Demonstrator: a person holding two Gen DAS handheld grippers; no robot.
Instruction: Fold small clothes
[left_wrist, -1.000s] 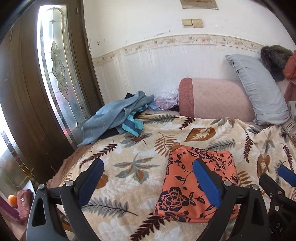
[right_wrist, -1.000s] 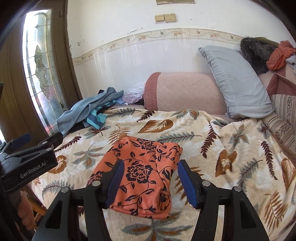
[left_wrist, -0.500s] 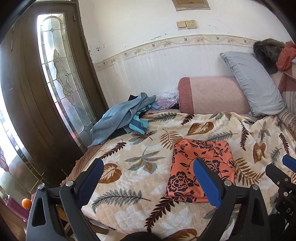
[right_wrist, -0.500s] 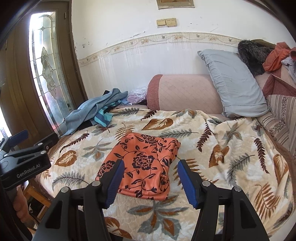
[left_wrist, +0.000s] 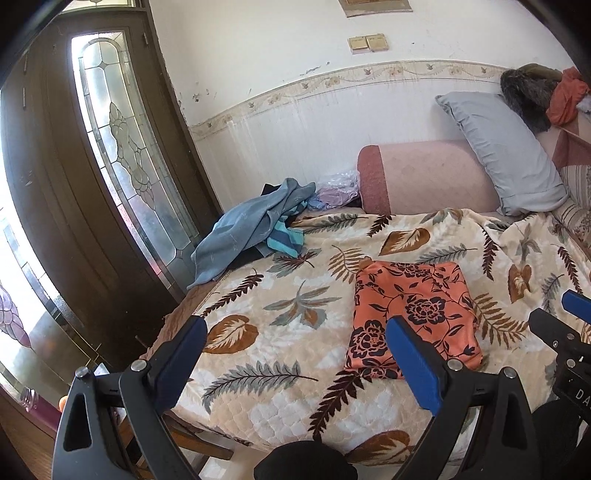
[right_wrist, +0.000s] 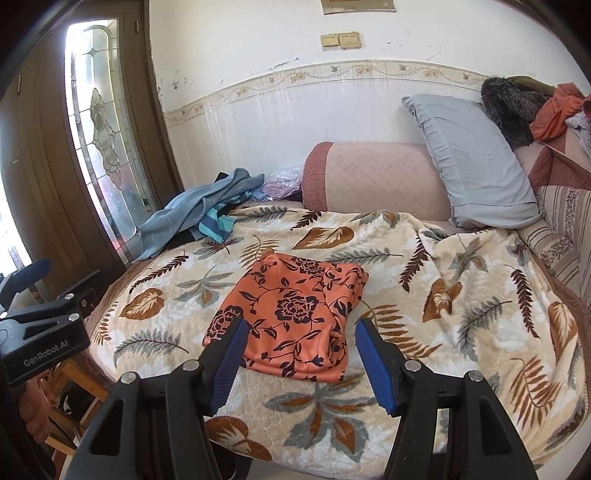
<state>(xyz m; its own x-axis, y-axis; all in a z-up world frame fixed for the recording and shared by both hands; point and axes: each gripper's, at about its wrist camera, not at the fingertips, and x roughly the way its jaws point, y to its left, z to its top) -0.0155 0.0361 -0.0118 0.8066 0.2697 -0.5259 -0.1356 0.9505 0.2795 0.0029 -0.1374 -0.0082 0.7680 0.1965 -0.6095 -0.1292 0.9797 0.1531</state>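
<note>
A folded orange garment with dark flowers (left_wrist: 410, 310) (right_wrist: 295, 314) lies flat on the leaf-patterned blanket (left_wrist: 280, 306) (right_wrist: 461, 295) near the bed's front edge. My left gripper (left_wrist: 295, 328) hangs open above the front edge, to the left of the garment, nothing between its blue pads. My right gripper (right_wrist: 299, 328) is open too, held back from the garment's near edge and not touching it. Each gripper shows at the side of the other's view. A heap of unfolded clothes, blue-grey on top with a teal striped piece (left_wrist: 258, 229) (right_wrist: 199, 214), sits at the bed's far left corner.
A pink bolster (right_wrist: 373, 177) and a grey pillow (right_wrist: 476, 166) lean on the back wall. More clothes and a dark furry item (right_wrist: 513, 103) pile at the far right. A wooden door with patterned glass (left_wrist: 122, 147) stands left of the bed. A wooden stool (right_wrist: 70, 384) is below the bed edge.
Both grippers have drawn back from the bed and risen a little; the folded orange garment looks smaller and farther, and the bed's front edge and floor have come into view.
</note>
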